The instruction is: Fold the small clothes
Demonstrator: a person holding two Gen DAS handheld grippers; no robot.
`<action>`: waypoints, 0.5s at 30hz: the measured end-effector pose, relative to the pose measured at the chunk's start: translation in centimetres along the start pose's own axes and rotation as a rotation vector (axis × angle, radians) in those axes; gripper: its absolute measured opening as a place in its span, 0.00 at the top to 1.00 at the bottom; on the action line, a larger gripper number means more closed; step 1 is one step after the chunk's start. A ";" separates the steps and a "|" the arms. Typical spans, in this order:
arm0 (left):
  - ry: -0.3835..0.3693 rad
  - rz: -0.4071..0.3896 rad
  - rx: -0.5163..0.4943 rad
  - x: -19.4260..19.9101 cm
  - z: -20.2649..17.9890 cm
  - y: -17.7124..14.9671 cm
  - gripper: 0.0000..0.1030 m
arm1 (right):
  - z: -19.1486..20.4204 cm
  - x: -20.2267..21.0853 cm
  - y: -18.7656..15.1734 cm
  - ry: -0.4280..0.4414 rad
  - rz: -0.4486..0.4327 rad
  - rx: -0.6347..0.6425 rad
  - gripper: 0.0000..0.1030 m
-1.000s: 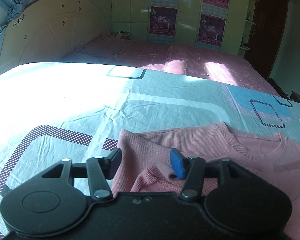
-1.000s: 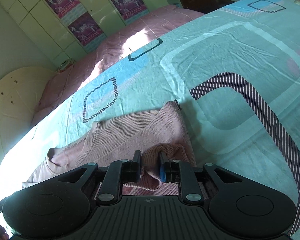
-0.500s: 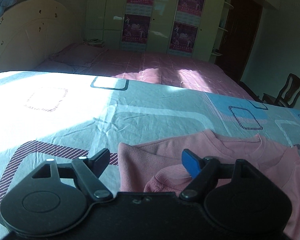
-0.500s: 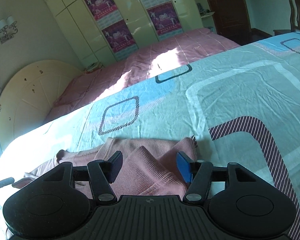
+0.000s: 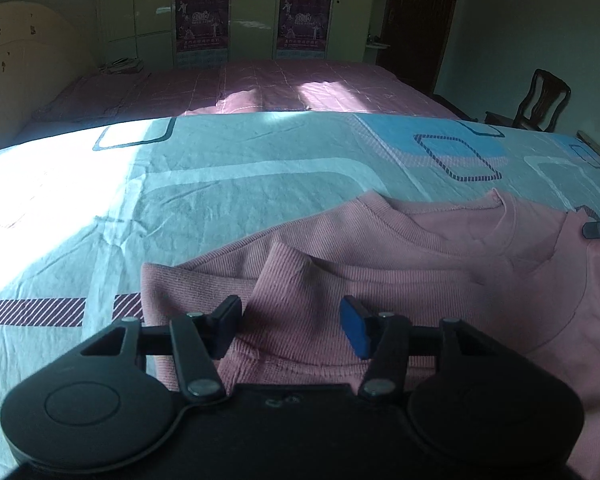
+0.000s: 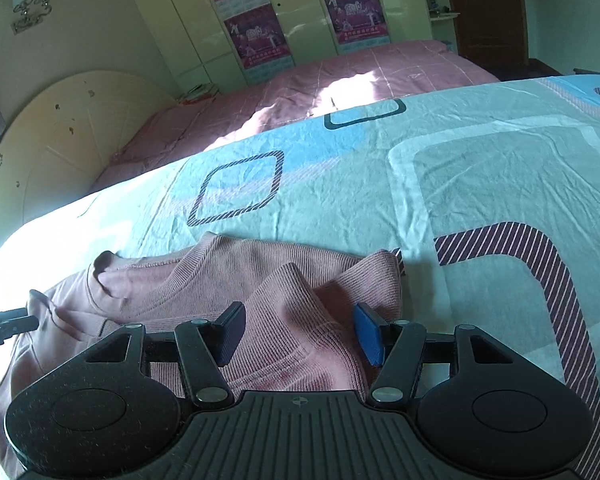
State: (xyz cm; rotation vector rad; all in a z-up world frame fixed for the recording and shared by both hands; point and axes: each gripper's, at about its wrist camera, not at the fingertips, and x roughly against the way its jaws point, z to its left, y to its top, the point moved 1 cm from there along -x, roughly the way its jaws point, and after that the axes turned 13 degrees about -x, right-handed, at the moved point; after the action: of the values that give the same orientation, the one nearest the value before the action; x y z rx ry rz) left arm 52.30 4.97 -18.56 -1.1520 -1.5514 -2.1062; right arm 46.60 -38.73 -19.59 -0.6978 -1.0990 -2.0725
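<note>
Pink ribbed sweater lies flat on the patterned bedsheet, sleeves folded in. Left gripper and right gripper hang over it, jaws apart, holding nothing.

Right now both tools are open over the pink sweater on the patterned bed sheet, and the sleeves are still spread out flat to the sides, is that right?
Not quite. Both wrist views show the sleeves folded in over the pink sweater, not spread out. The left tool and right tool are open above it on the patterned bed sheet, as you said.
</note>
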 end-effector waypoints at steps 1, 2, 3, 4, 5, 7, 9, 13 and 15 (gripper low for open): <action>-0.001 0.006 -0.008 -0.3 0.0 -0.1 0.58 | 0.1 -0.2 0.0 -0.001 0.011 0.017 0.43; -0.006 0.005 -0.015 -0.4 0.1 -0.2 0.63 | 0.1 -0.5 -0.1 0.001 0.021 0.036 0.43; -0.013 0.003 -0.017 -0.4 0.1 -0.3 0.73 | 0.1 -0.9 -0.1 0.004 0.034 0.054 0.43; -0.018 0.002 -0.020 -0.4 0.2 -0.3 0.80 | 0.2 -1.1 -0.1 0.008 0.044 0.070 0.48; -0.018 -0.001 -0.026 -0.2 0.2 -0.3 0.91 | 0.4 -1.4 -0.2 0.012 0.063 0.101 0.64; -0.018 -0.004 -0.035 0.0 0.2 -0.3 0.94 | 0.7 -1.7 -0.3 0.003 0.082 0.147 0.81; -0.007 -0.020 -0.052 0.6 -0.1 -0.3 0.95 | 0.9 -1.6 -0.3 0.003 0.096 0.177 0.85; 0.068 -0.131 -0.033 3.1 -0.3 0.1 0.96 | 0.9 0.6 0.1 0.034 0.020 0.156 0.91; 0.107 -0.176 -0.003 4.1 -0.1 0.8 0.96 | 1.0 2.0 0.7 0.049 -0.048 0.125 0.91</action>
State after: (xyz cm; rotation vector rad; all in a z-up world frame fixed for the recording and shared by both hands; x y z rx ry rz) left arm 50.14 5.52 -15.06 -0.9174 -1.6538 -2.2417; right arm 45.99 -38.79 -17.30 -0.5617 -1.2166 -2.0305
